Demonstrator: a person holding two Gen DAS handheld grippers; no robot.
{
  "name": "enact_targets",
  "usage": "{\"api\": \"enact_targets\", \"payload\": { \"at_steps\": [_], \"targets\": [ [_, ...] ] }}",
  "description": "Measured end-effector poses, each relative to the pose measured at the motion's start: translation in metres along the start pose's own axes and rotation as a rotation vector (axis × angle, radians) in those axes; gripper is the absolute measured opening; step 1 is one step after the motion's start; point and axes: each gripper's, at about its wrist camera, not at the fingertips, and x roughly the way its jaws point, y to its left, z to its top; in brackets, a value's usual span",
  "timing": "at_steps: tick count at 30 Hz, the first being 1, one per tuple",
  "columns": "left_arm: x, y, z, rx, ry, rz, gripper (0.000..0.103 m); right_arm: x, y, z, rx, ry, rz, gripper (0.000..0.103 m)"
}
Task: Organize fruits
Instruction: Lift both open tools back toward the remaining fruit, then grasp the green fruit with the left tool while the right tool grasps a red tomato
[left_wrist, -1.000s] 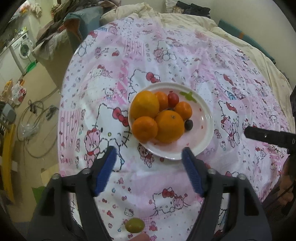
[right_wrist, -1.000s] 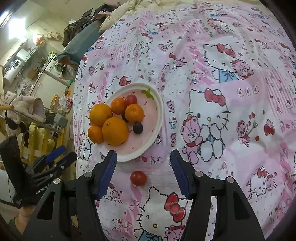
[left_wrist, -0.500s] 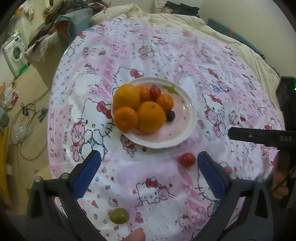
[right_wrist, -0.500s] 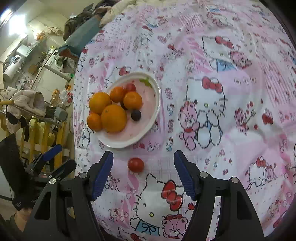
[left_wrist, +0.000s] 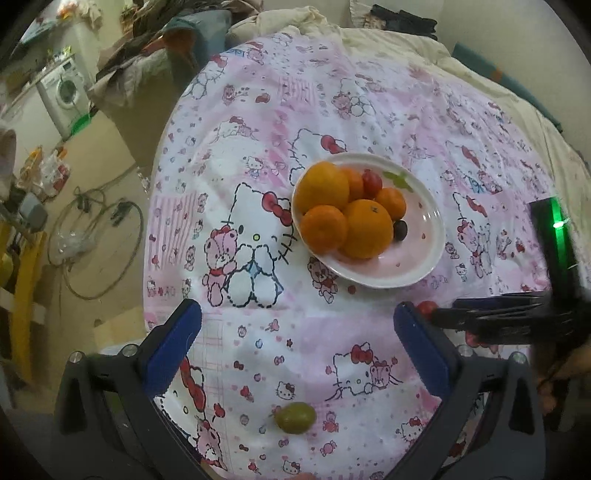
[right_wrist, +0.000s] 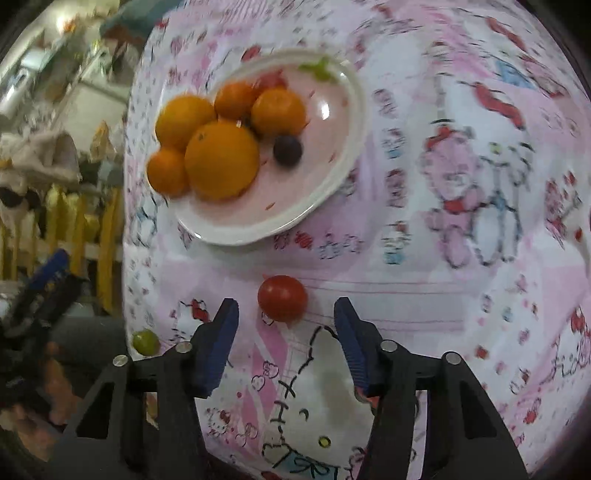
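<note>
A white plate (left_wrist: 421, 273) (right_wrist: 332, 177) on the pink Hello Kitty cloth holds several oranges (left_wrist: 365, 229) (right_wrist: 221, 160), a red fruit (left_wrist: 371, 182) and a dark grape (left_wrist: 400, 229) (right_wrist: 287, 149). A red tomato (right_wrist: 282, 298) lies on the cloth just ahead of my open, empty right gripper (right_wrist: 286, 314); in the left wrist view it (left_wrist: 426, 307) peeks out beside the right gripper's fingers (left_wrist: 480, 319). A green fruit (left_wrist: 295, 417) (right_wrist: 146, 342) lies on the cloth below my open, empty left gripper (left_wrist: 295, 325).
The cloth-covered surface drops off at its left edge (left_wrist: 155, 221) to a floor with cables (left_wrist: 99, 236) and a washing machine (left_wrist: 66, 96). A cream duvet (left_wrist: 406, 48) lies at the back. Yellow rails (right_wrist: 74, 229) stand left in the right wrist view.
My right gripper has dropped closer to the red tomato, which now sits just ahead of its open fingers. My left gripper has shifted left, so the plate sits further right in its view.
</note>
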Motion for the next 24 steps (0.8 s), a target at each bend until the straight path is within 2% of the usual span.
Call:
{"api": "enact_targets", "payload": {
  "at_steps": [5, 9, 14, 19, 20, 22, 23, 24],
  "targets": [
    [0.007, 0.014, -0.011, -0.037, 0.066, 0.015, 0.103, 0.022, 0.020, 0.005, -0.087, 0.024, -0.096, 0.042],
    [0.022, 0.021, -0.030, -0.081, 0.190, 0.023, 0.103, 0.028, 0.032, 0.008, -0.158, 0.013, -0.181, 0.035],
    [0.037, 0.023, -0.059, -0.112, 0.317, -0.015, 0.102, 0.018, 0.037, 0.009, -0.170, -0.016, -0.158, 0.034],
    [0.045, 0.011, -0.073, -0.059, 0.366, 0.009, 0.102, -0.008, 0.030, 0.005, -0.151, -0.064, -0.112, 0.034],
    [0.047, 0.009, -0.074, -0.047, 0.370, 0.022, 0.101, -0.011, 0.028, 0.003, -0.148, -0.072, -0.105, 0.035],
    [0.050, 0.006, -0.076, -0.041, 0.368, 0.050, 0.089, -0.021, 0.025, 0.000, -0.139, -0.086, -0.095, 0.034],
    [0.052, 0.006, -0.076, -0.039, 0.376, 0.056, 0.077, -0.026, 0.021, -0.004, -0.132, -0.095, -0.093, 0.035],
    [0.054, 0.005, -0.077, -0.033, 0.384, 0.075, 0.072, -0.029, 0.017, -0.004, -0.126, -0.105, -0.094, 0.035]
  ]
}}
